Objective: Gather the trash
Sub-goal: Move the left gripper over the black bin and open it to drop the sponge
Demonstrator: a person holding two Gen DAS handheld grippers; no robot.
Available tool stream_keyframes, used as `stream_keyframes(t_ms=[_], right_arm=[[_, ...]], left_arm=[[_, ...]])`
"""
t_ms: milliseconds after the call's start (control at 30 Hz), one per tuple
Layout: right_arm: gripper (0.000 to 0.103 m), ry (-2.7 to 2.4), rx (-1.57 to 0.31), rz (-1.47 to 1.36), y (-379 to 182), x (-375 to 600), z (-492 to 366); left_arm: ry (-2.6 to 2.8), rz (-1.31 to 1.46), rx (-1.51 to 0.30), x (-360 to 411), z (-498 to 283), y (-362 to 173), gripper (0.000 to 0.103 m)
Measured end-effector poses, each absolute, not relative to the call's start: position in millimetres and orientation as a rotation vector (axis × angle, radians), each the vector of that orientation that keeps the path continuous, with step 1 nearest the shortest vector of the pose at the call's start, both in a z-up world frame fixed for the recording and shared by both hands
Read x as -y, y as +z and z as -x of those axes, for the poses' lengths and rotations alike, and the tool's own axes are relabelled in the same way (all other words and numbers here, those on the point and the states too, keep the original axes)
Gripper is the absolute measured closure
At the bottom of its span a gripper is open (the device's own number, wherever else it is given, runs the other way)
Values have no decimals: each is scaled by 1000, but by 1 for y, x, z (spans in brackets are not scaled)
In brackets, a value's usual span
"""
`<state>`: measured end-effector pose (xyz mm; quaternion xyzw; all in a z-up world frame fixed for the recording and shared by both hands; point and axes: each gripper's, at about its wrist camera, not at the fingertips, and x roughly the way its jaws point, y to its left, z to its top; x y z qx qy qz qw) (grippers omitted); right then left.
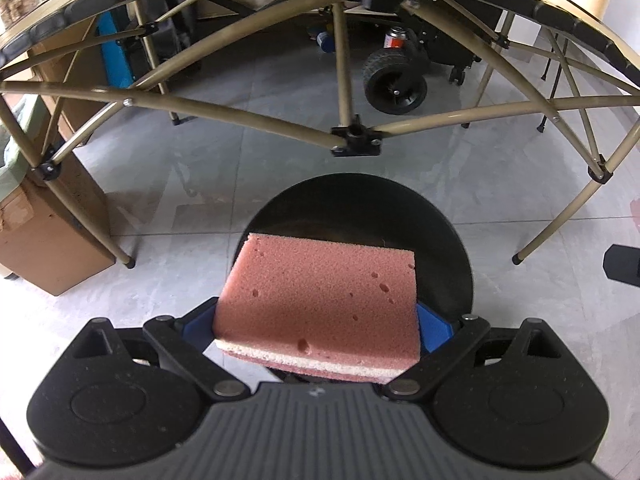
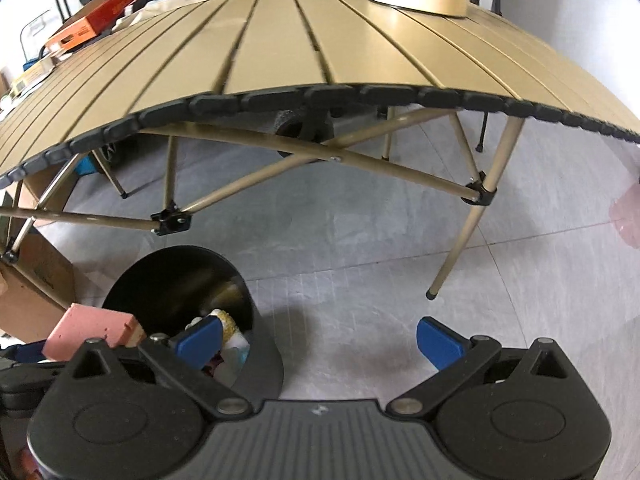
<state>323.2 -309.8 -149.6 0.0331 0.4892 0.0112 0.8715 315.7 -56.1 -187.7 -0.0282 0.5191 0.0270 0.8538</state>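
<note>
a: left wrist view — what's the left gripper [image 1: 318, 322] doing?
b: clamped on the pink sponge [image 1: 320, 300], held above the black bin [image 1: 440, 232] on the floor.
a: and the right gripper [image 2: 320, 344]?
b: fingers spread apart, empty, beside the bin.

Left wrist view sits low, below the tabletop, looking forward and down over a black bin [image 1: 440, 240] at frame centre, close, with the table frame [image 1: 356, 140] arching across the top. Right wrist view is higher, seeing the tabletop [image 2: 280, 40] from above, bin [image 2: 176, 280] at lower left. Both share bin, table legs, grey floor [image 2: 360, 248].
</note>
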Motion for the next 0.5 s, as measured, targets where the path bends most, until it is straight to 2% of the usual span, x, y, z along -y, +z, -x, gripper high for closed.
stream_keyframes(t_ms=[500], right_arm=[[0,-8,-1050,-134,-166,333,-342]], left_arm=[[52,80,-1133,80,-350,-199,5]])
